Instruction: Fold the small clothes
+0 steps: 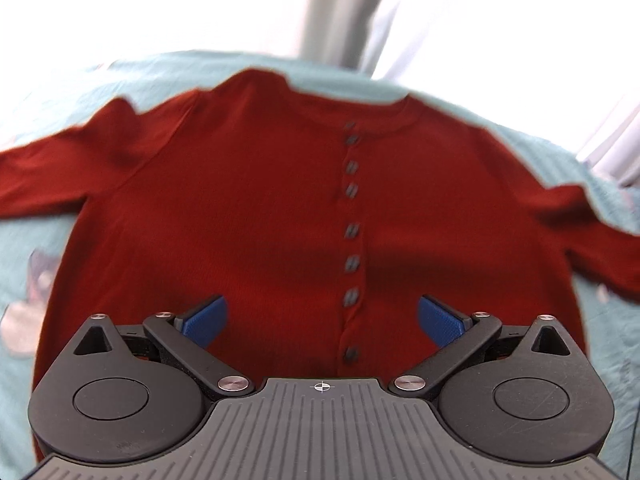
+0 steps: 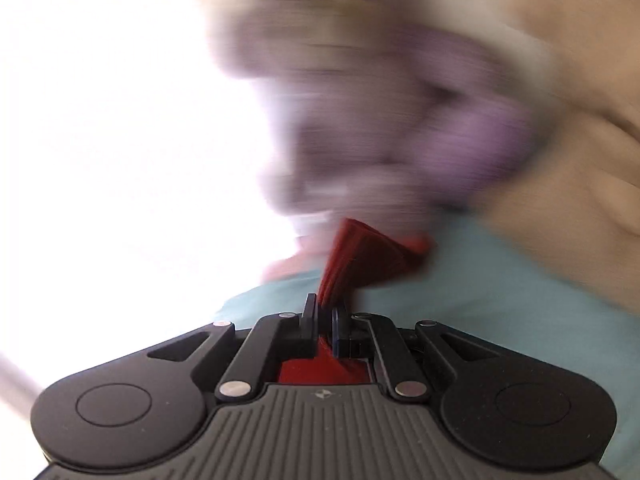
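Observation:
A dark red buttoned cardigan lies flat, front up, on a light teal sheet, sleeves spread left and right. A row of dark buttons runs down its middle. My left gripper is open and empty, its blue pads hovering over the cardigan's lower hem. My right gripper is shut on a bunched piece of the red fabric, which fans out ahead of the jaws. The right wrist view is heavily blurred.
The teal sheet covers the surface under both grippers. Pale printed patches show on the sheet at the left. A bright window with a grey upright post is behind. Blurred beige and purple shapes fill the right wrist view's background.

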Motion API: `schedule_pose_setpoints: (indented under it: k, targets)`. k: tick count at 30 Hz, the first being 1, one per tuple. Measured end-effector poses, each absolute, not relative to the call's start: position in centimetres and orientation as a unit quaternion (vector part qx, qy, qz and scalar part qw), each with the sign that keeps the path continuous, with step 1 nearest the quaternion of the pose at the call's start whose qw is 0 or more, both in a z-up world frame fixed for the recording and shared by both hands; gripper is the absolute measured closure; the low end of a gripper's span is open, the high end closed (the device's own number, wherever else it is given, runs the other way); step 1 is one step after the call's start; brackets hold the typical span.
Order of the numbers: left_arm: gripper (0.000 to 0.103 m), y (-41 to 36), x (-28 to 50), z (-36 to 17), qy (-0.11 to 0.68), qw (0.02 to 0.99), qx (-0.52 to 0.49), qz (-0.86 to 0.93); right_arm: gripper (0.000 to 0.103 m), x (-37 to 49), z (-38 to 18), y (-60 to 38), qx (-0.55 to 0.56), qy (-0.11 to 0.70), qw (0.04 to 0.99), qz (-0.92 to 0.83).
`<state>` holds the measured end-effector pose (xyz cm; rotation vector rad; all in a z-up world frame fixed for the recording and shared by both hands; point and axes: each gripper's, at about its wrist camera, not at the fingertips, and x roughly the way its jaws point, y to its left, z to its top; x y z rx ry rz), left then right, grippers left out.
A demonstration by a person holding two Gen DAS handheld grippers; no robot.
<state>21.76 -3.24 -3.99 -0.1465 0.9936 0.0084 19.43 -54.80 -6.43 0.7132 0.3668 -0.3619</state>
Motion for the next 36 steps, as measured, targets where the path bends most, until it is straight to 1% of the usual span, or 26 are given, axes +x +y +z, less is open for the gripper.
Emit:
schedule_pose_setpoints:
  k: [3,5,7,9,10,12,15,17,19,22,24,26,27,28,29,30,33,35,36]
  targets:
    - [0.000,-3.0,23.3,-2.7,0.456,0.884,-0.101,-0.037,0.098,21.2,-2.5,-45.8,0.282,0.175,0.943,-0.028]
    - [0.000,-2.7,24.5,-2.0,0.439,0.885,-0.130,-0.081,0.097,22.2,-1.6,-39.3,0.242,0.192,0.949,0.065]
    - [0.000,-2.5,25.7,-2.1,0.432,0.881,-0.154,-0.115,0.096,23.1,-2.4,-33.7,0.201,0.229,0.942,0.139]
    - [0.000,-2.4,27.2,-2.8,0.440,0.869,-0.174,-0.143,0.084,23.7,-4.3,-29.8,0.179,0.290,0.923,0.181]
    - [0.000,-2.4,27.8,-3.3,0.447,0.861,-0.185,-0.158,0.084,23.6,-5.3,-28.9,0.186,0.313,0.912,0.187]
    - [0.002,-2.6,28.9,-4.5,0.463,0.843,-0.204,-0.183,0.084,23.0,-6.9,-29.1,0.217,0.340,0.896,0.186]
    - [0.013,-3.3,30.4,-6.3,0.490,0.820,-0.220,-0.198,0.083,21.8,-8.1,-31.9,0.255,0.356,0.888,0.142]
    - [0.016,-3.7,31.4,-7.5,0.504,0.805,-0.236,-0.204,0.082,20.8,-8.7,-34.2,0.278,0.359,0.884,0.115]
    - [0.024,-4.4,32.2,-8.7,0.523,0.787,-0.251,-0.209,0.081,19.9,-9.1,-35.5,0.296,0.360,0.880,0.097]
    - [0.029,-5.2,32.8,-10.2,0.539,0.769,-0.264,-0.219,0.079,18.8,-9.5,-36.1,0.310,0.354,0.878,0.083]
    - [0.032,-5.3,32.9,-10.1,0.531,0.772,-0.268,-0.224,0.079,18.1,-9.6,-36.2,0.317,0.353,0.877,0.080]
    - [0.043,-5.3,33.4,-10.3,0.534,0.770,-0.269,-0.222,0.079,18.0,-9.8,-35.6,0.319,0.353,0.876,0.080]
    - [0.053,-5.4,33.6,-10.5,0.537,0.767,-0.272,-0.220,0.079,18.0,-10.0,-35.4,0.320,0.351,0.877,0.078]
    - [0.068,-5.5,33.8,-10.7,0.542,0.764,-0.275,-0.218,0.079,17.8,-9.9,-35.4,0.321,0.349,0.877,0.076]
    - [0.077,-5.9,34.2,-11.1,0.548,0.761,-0.273,-0.215,0.079,17.7,-9.9,-35.4,0.323,0.349,0.877,0.075]
    - [0.097,-6.1,34.4,-11.4,0.557,0.756,-0.269,-0.214,0.079,17.7,-9.9,-35.5,0.326,0.348,0.876,0.074]
    - [0.097,-7.1,34.6,-11.8,0.563,0.752,-0.263,-0.219,0.079,18.0,-10.1,-35.7,0.330,0.350,0.874,0.069]
    - [0.098,-7.3,34.6,-10.6,0.550,0.767,-0.247,-0.220,0.079,18.4,-10.3,-35.7,0.331,0.354,0.872,0.068]
    - [0.098,-6.9,34.5,-9.4,0.532,0.776,-0.252,-0.225,0.079,18.9,-10.4,-35.8,0.331,0.356,0.872,0.066]
